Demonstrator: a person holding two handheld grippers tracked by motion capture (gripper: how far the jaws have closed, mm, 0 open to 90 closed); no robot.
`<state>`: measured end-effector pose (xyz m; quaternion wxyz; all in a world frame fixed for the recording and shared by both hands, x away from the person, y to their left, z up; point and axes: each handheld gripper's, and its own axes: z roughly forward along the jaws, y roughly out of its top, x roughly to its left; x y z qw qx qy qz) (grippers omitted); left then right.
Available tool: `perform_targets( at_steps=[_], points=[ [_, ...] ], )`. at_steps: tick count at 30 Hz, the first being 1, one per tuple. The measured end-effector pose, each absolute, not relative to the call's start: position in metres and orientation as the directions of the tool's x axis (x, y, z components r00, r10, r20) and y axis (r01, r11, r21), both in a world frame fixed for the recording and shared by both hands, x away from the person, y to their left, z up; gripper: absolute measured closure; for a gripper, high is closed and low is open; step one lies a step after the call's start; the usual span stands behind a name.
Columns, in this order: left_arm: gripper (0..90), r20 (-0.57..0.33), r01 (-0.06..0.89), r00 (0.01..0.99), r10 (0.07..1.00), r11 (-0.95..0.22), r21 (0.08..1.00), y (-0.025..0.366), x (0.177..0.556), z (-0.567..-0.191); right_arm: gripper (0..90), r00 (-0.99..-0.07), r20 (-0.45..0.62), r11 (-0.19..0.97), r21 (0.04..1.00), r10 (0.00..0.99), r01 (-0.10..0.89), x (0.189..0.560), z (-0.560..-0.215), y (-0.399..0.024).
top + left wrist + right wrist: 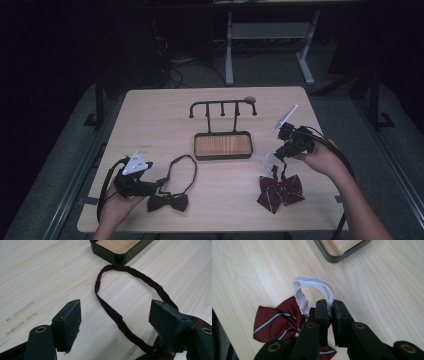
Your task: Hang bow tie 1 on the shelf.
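High view: we've got the striped bow tie at the table's near right w/ its white elastic loop pinched by our right gripper, hand tilted in from the right. Rack pegs bare, so hanging's not done.

Left gripper view: jaws apart, low over the dark bow tie's strap; nothing gripped.

Right gripper view: jaws clamped on the elastic, bow dangling below.
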<state>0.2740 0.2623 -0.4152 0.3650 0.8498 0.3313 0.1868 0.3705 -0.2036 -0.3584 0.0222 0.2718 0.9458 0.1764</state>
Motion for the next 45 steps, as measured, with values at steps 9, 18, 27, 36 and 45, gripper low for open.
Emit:
perform_targets(
  at_steps=[9,18,27,36,45],
  points=[
    [26.4,0.075,0.431,0.708,0.702,-0.515,0.741,0.263,0.273,-0.415,83.3,-0.865,0.034,0.800,0.365,0.500,0.476,0.366,-0.340,-0.199],
    [26.4,0.072,0.429,0.712,0.698,-0.514,0.742,0.263,0.273,-0.416,83.3,-0.875,0.018,0.806,0.378,0.484,0.454,0.362,-0.323,-0.194],
    [26.3,0.066,0.434,0.711,0.700,-0.510,0.743,0.262,0.273,-0.416,83.2,-0.877,-0.006,0.813,0.377,0.480,0.443,0.363,-0.304,-0.188],
    [26.3,0.069,0.430,0.712,0.699,-0.512,0.744,0.263,0.273,-0.416,83.2,-0.878,-0.025,0.818,0.377,0.478,0.434,0.369,-0.287,-0.183],
    [26.3,0.070,0.428,0.712,0.699,-0.511,0.745,0.263,0.273,-0.415,83.2,-0.881,-0.040,0.823,0.378,0.472,0.424,0.379,-0.275,-0.172]
  ],
)
